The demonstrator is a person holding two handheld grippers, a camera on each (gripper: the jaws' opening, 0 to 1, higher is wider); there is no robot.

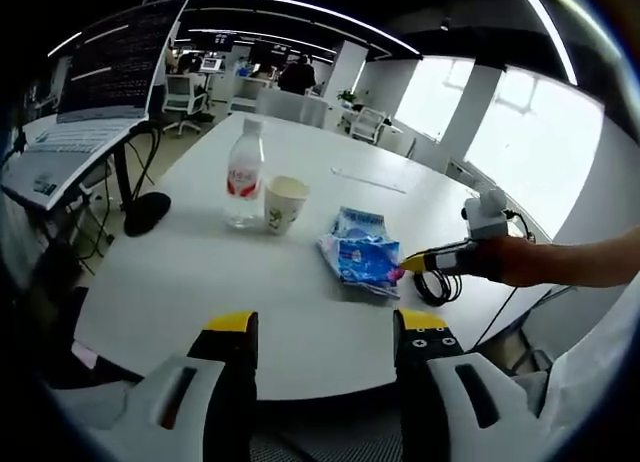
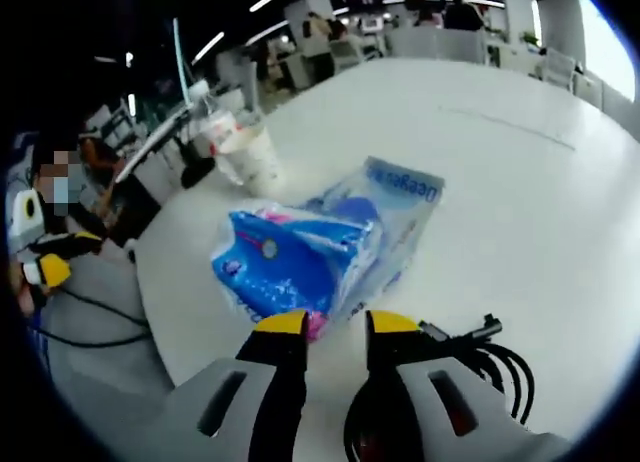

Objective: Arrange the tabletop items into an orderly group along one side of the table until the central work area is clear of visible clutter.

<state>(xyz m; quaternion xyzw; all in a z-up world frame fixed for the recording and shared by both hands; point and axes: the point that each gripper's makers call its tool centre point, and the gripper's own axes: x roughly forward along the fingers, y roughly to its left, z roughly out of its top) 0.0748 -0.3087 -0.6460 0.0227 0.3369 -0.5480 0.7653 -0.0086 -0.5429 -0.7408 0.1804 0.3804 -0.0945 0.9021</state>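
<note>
At lower centre, right claw (image 2: 335, 324), jaws parted and empty, fronts the crinkled blue plastic tissue pack (image 2: 300, 252); long axis runs upper-right; left claw (image 1: 325, 327), released, farther.

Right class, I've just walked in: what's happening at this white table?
A person is tidying the white table with a two-jaw gripper in each hand. The right gripper is reaching up to the blue tissue packet, jaws apart and just at its edge, with a coiled black cable beside it. The left gripper is open and hangs back at the near edge. A water bottle and paper cup stand upright together farther along.
</note>
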